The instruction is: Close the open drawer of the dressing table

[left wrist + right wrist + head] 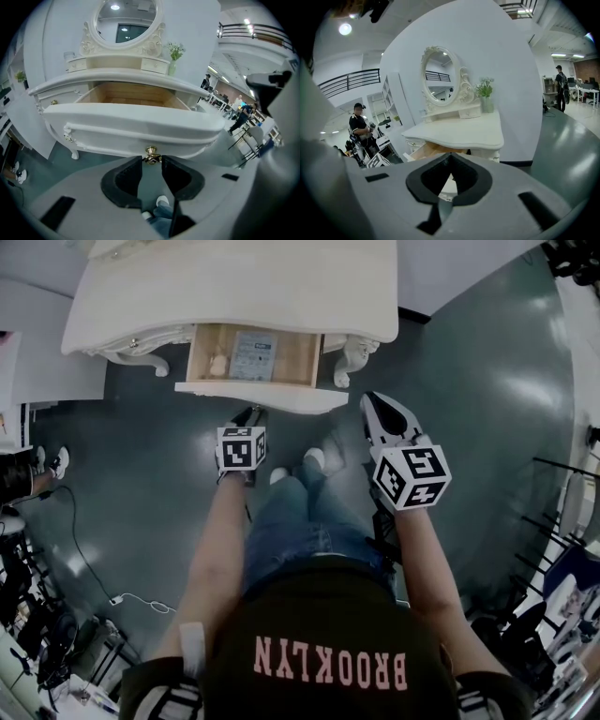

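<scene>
The white dressing table stands at the top of the head view with its wooden drawer pulled out; a card and a small pale object lie inside. My left gripper is at the white drawer front. In the left gripper view my left gripper is open, and the brass knob sits just at its fingertips, untouched by the pads. My right gripper hovers off the drawer's right corner. Its tips meet, shut and empty, and it points at the table.
An oval mirror and a vase of flowers stand on the table top. The carved legs flank the drawer. My jeans and shoes are just below it. Cables trail at left, racks at right.
</scene>
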The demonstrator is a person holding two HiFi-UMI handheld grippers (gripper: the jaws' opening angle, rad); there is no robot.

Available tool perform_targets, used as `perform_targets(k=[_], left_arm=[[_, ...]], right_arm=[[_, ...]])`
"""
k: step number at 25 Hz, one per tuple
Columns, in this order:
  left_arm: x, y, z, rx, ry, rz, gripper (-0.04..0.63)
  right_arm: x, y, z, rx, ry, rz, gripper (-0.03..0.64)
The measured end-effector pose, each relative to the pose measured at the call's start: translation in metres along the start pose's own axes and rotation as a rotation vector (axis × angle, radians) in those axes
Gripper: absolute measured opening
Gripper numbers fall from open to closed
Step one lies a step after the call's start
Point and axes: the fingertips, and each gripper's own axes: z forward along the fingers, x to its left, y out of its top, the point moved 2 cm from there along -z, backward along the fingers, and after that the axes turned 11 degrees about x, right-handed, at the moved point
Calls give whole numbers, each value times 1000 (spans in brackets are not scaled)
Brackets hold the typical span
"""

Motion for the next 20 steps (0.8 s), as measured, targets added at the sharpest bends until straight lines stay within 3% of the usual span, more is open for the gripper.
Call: perform_targets(k=[20], left_arm=[[2, 22, 6, 25, 2, 33, 125]], right_arm=[[-2, -1, 7, 3, 6, 47, -5]])
